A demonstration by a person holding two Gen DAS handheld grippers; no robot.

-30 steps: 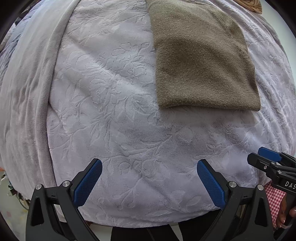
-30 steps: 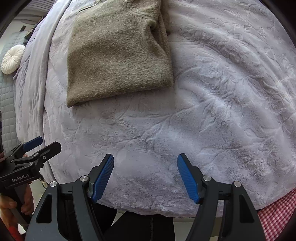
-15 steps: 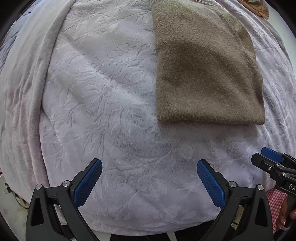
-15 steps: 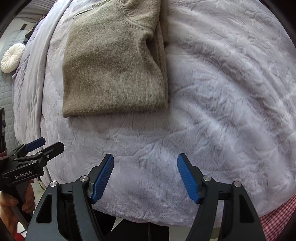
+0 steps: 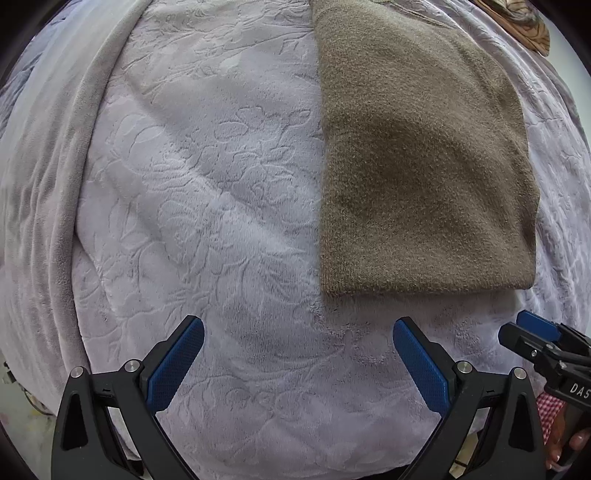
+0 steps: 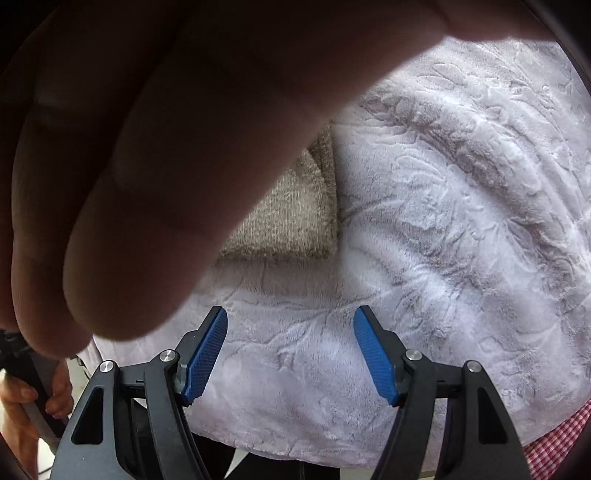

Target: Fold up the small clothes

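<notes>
A pale lilac plush blanket embossed with a leaf-and-flower pattern (image 5: 207,206) is covering the whole bed, its folded-back smooth border (image 5: 55,177) running down the left edge. The folded olive-brown fleece garment (image 5: 417,177) is lying flat on the blanket toward the right half, its near hem sitting just beyond the near edge where both tools are hovering. The left gripper (image 5: 297,363) is hanging over bare blanket with its blue-padded jaws spread wide and nothing between them. The right gripper (image 6: 290,356) is likewise standing released over the near edge — empty, touching no cloth. In the right wrist view a dark, blurred hand (image 6: 177,147) is blocking most of the upper left, leaving only a corner of the garment showing. A strip of red-and-white checked fabric (image 6: 557,439) is peeking out below the blanket's near right corner, and a wooden patterned object (image 5: 517,22) is lying at the far right corner.
</notes>
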